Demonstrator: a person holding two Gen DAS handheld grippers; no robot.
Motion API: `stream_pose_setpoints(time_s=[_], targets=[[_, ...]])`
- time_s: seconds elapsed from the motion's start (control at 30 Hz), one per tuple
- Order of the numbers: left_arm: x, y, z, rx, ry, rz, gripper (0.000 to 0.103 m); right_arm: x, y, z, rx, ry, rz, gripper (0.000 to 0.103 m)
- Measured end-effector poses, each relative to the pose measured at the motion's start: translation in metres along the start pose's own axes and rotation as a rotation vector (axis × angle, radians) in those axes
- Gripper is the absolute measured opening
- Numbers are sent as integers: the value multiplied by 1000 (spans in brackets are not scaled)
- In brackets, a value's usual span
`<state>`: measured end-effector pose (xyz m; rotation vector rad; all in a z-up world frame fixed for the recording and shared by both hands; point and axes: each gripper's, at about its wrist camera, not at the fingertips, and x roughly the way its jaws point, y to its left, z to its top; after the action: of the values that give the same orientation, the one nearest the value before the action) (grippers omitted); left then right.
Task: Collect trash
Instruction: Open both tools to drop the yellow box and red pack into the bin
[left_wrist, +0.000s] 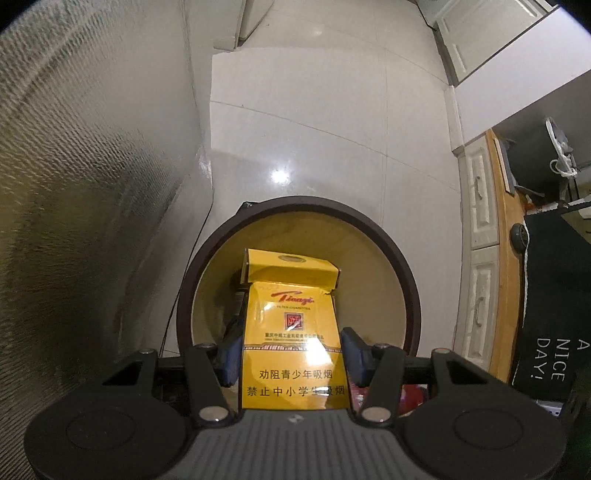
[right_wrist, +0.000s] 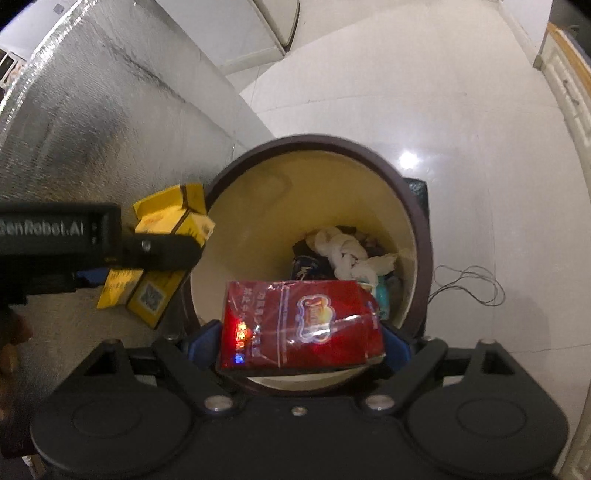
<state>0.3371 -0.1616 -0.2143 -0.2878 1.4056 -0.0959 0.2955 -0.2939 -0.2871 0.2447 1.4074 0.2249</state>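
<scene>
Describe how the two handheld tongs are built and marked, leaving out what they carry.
Both look alike: matte black linkage arms with silver pivot pins, round black discs at each side and blue pads on the fingers. The left tongs have a ribbed grey plate at the base. Seen from the right tongs, the left body is a black bar with white "GenRobot.AI" lettering.

The yellow cigarette pack (left_wrist: 293, 332) is printed cardboard with a glossy face that throws back a white glare. The red cigarette pack (right_wrist: 301, 325) wears shiny clear film, creased and glinting. The trash bin (right_wrist: 421, 236) has a smooth, matt cream inner wall and a dark, smooth rim. White crumpled cloth or tissue (right_wrist: 347, 254) lies inside. The floor (left_wrist: 314, 129) is polished pale tile, mirror-glossy. The wall panel (left_wrist: 74, 166) looks like embossed, silvery foil, rough-textured. The left gripper (left_wrist: 291, 356) is matt black plastic.
</scene>
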Motion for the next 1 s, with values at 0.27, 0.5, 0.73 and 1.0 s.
stream_pose_setpoints(time_s=[0.27, 0.5, 0.73, 1.0], targets=[[20, 1, 5, -41, 25, -23, 54, 12, -12, -5, 6, 25, 1, 100], [33, -6, 14, -60, -3, -45, 90, 7, -29, -6, 22, 7, -18, 103], [43, -5, 14, -27, 33, -1, 96, 0, -39, -3, 42, -37, -28, 103], [44, 2, 5, 33, 54, 52, 103, -5, -38, -4, 34, -66, -53, 103]])
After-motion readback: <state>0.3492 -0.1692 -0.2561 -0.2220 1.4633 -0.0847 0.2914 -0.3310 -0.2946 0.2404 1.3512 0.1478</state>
